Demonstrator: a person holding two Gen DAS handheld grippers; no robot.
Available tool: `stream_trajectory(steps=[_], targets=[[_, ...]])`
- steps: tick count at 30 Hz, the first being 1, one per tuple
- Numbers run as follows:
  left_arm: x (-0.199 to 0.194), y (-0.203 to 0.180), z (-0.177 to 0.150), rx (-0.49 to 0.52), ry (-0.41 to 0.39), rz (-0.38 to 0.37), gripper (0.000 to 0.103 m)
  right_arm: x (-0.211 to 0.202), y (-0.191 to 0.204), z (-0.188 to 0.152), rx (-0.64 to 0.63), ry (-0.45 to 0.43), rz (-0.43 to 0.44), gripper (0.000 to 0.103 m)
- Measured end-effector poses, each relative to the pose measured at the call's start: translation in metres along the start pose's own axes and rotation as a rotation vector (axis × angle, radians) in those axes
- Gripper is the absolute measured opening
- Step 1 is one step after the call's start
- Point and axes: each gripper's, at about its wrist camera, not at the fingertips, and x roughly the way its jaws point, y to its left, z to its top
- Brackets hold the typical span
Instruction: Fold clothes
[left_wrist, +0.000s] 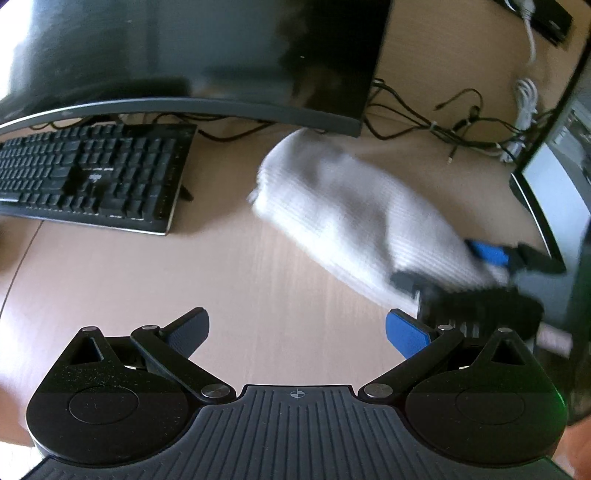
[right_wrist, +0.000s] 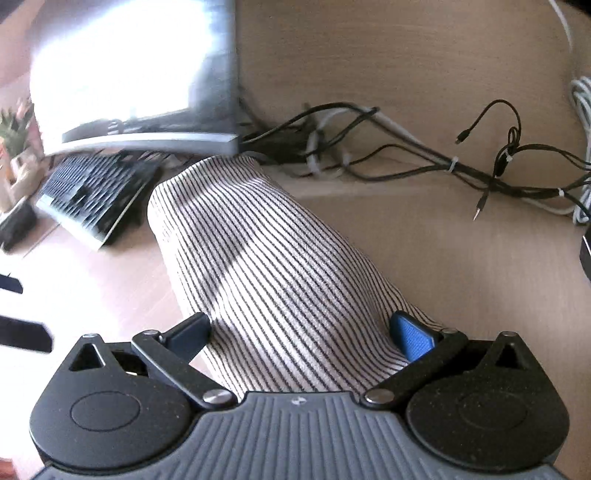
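Observation:
A folded white garment with thin dark stripes (right_wrist: 266, 258) lies on the wooden desk and runs away from my right gripper (right_wrist: 301, 332) toward the monitor. The right gripper is open, its jaws wide apart on either side of the near end of the garment. In the left wrist view the garment (left_wrist: 343, 206) is blurred at centre right, with the right gripper (left_wrist: 491, 266) at its near right end. My left gripper (left_wrist: 299, 330) is open and empty over bare desk, to the left of the garment.
A black keyboard (left_wrist: 88, 173) lies at the left under a curved monitor (left_wrist: 192, 55). A tangle of black and white cables (right_wrist: 424, 158) runs along the back of the desk. A second screen (left_wrist: 554, 192) stands at the right.

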Motion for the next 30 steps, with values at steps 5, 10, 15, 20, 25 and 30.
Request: stream_trajectory(steps=[5,10,15,20,25,30], targets=[[-0.005,0.000,-0.008,0.038,-0.011,-0.048,0.103,-0.029,0.027,-0.028,-0.039,0.002,0.036,0.103],[-0.011,0.011,-0.015,0.011,-0.014,-0.102,0.103,-0.057,0.043,-0.051,-0.089,0.025,0.066,0.103],[-0.019,0.026,-0.017,-0.012,-0.024,-0.116,0.103,-0.077,0.067,-0.073,-0.256,0.045,-0.033,0.103],[-0.027,0.043,-0.014,-0.053,-0.049,-0.119,0.103,-0.083,0.090,-0.066,-0.389,-0.012,-0.238,0.103],[-0.033,0.049,-0.012,-0.061,-0.075,-0.129,0.103,-0.104,0.084,-0.026,-0.432,-0.305,-0.729,0.103],[-0.022,0.034,-0.016,0.002,-0.038,-0.184,0.103,-0.142,0.046,0.007,-0.102,-0.358,-0.589,0.103]])
